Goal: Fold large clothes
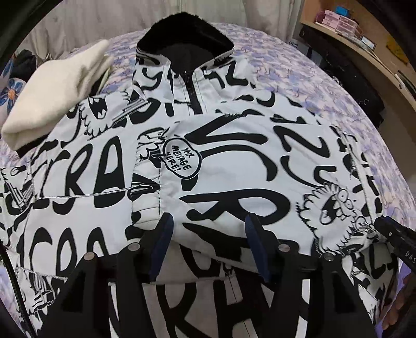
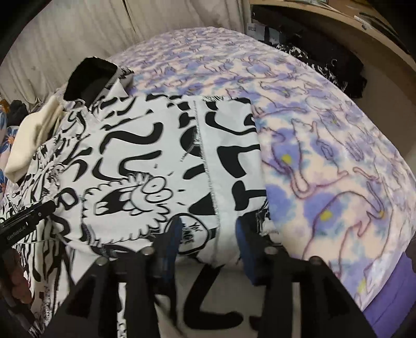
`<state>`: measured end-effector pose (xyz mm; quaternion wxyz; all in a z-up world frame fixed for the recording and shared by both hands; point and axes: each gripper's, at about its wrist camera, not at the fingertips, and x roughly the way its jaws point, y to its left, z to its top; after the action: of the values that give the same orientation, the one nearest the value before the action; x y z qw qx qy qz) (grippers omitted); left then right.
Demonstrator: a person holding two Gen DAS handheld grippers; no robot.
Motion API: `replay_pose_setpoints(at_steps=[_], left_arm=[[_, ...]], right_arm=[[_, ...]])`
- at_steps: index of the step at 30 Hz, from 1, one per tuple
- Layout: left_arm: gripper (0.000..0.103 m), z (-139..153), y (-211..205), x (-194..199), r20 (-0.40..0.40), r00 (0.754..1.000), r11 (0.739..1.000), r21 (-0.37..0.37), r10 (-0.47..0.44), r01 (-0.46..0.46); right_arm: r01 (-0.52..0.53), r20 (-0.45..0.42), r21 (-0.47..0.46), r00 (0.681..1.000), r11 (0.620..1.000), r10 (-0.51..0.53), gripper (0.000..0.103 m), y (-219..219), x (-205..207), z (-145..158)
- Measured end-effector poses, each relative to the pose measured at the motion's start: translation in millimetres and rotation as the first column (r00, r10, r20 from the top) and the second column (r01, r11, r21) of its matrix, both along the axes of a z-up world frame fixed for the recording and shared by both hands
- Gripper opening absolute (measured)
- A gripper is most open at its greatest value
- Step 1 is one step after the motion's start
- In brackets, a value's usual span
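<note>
The jacket (image 1: 234,161) reads "YOUR MESSAGE HERE!"; the left hand-held gripper (image 2: 23,228) reads "GenRoboLAI".

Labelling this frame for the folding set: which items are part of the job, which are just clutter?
In the job:
- black-and-white graffiti-print jacket, spread on the bed
- left gripper, jaws apart over the jacket
- right gripper, jaws apart at the jacket's edge

Lying about:
- folded cream garment
- purple patterned blanket
- shelf with small boxes
</note>
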<state>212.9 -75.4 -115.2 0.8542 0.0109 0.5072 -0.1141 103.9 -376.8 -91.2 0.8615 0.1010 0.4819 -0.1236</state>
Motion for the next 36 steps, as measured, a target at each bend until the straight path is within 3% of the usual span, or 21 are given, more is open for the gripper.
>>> replay_pose_setpoints(at_steps=[14,18,24,36], left_arm=[[0.059,50,11,-56,0.069,0.998,1.0,-0.011,0.005,-0.004],[0.059,56,17,-71,0.074,0.997,1.0,-0.013,0.015,-0.014],[0.059,62,25,-97,0.096,0.995,0.999,0.043,0.018,-0.022],[0.059,77,76,-134,0.125,0.99,0.997,0.038,0.062,-0.067]], right_arm=[[-0.06,0.057,0.084,0.997,0.995,0.055,0.045,37,-31,27],[-0.07,0.065,0.103,0.996,0.992,0.064,0.045,45,-42,30],[-0.083,0.062,0.118,0.995,0.99,0.076,0.045,57,-55,30],[-0.16,0.058,0.085,0.986,0.983,0.156,0.045,108,-68,38]])
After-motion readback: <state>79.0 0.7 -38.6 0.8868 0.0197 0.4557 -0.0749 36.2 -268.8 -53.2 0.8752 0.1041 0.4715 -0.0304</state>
